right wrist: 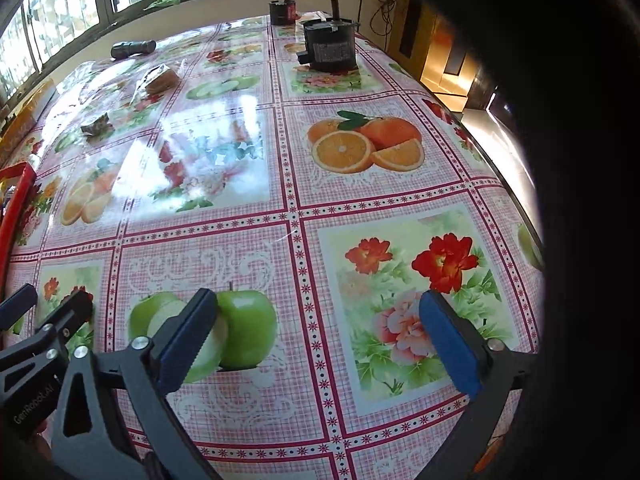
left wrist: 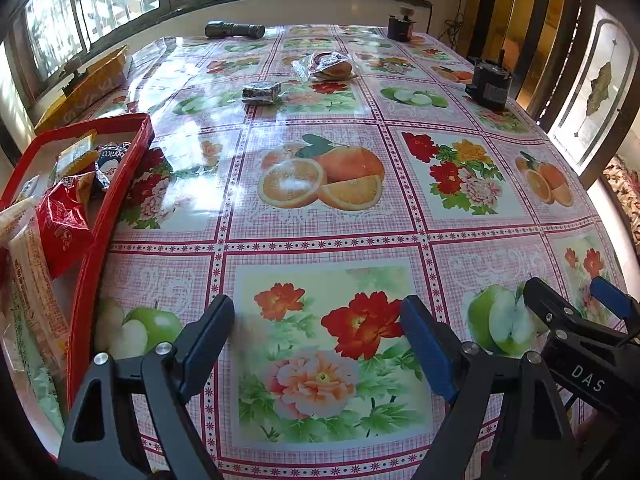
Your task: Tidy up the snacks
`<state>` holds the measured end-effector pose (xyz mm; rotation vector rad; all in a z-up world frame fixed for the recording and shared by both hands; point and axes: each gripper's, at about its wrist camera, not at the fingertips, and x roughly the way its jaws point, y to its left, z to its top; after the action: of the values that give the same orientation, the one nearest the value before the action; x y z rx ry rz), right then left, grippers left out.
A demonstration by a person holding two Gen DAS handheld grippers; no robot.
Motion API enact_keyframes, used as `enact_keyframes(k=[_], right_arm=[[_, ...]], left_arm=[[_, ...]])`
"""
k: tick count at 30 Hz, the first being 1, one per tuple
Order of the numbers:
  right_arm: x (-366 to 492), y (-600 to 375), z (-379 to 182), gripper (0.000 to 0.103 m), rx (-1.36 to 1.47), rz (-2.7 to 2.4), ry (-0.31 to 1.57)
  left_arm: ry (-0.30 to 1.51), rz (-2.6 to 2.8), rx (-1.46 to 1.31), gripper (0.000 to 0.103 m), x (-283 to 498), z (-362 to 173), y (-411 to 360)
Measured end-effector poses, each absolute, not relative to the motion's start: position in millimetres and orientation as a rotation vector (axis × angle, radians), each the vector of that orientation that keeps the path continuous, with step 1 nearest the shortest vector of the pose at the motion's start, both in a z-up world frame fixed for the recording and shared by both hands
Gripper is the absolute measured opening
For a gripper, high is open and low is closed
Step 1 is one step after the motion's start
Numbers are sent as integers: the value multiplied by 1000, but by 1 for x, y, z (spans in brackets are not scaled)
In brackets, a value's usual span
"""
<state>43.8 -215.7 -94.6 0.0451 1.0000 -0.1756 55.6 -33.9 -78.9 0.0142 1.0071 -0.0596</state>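
A red tray (left wrist: 120,184) at the left holds several snack packets, among them a red one (left wrist: 64,220) and a dark one (left wrist: 108,164). Its rim also shows in the right wrist view (right wrist: 18,196). Two wrapped snacks lie far off on the table: a dark brownie (left wrist: 261,93) (right wrist: 96,125) and a bagged bun (left wrist: 330,67) (right wrist: 160,79). My left gripper (left wrist: 318,320) is open and empty over the near table. My right gripper (right wrist: 316,316) is open and empty beside it, seen in the left wrist view (left wrist: 576,296).
The table has a glossy fruit-and-flower cloth (left wrist: 320,176). A dark torch (left wrist: 235,29) lies at the far edge, with two black motor-like objects (left wrist: 490,84) (left wrist: 400,26) at the far right. A yellow box (left wrist: 92,80) sits behind the tray. A chair back (left wrist: 532,20) stands right.
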Motion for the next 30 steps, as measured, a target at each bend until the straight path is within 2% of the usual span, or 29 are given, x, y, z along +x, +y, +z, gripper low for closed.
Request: enact_keyframes(k=[6, 11, 18, 24, 30], right_arm=[[43, -217, -95, 103, 33, -148, 1000], [43, -217, -95, 103, 33, -147, 1000], [43, -217, -95, 103, 34, -147, 1000], [43, -217, -95, 103, 34, -147, 1000], [43, -217, -95, 103, 34, -147, 1000]], left_arm=[[1016, -105, 23, 84, 51, -68, -32], [998, -155, 84, 84, 37, -17, -12], [885, -27, 101, 85, 17, 49, 62], [830, 66, 74, 85, 10, 70, 100], [801, 34, 57, 85, 1, 84, 99]])
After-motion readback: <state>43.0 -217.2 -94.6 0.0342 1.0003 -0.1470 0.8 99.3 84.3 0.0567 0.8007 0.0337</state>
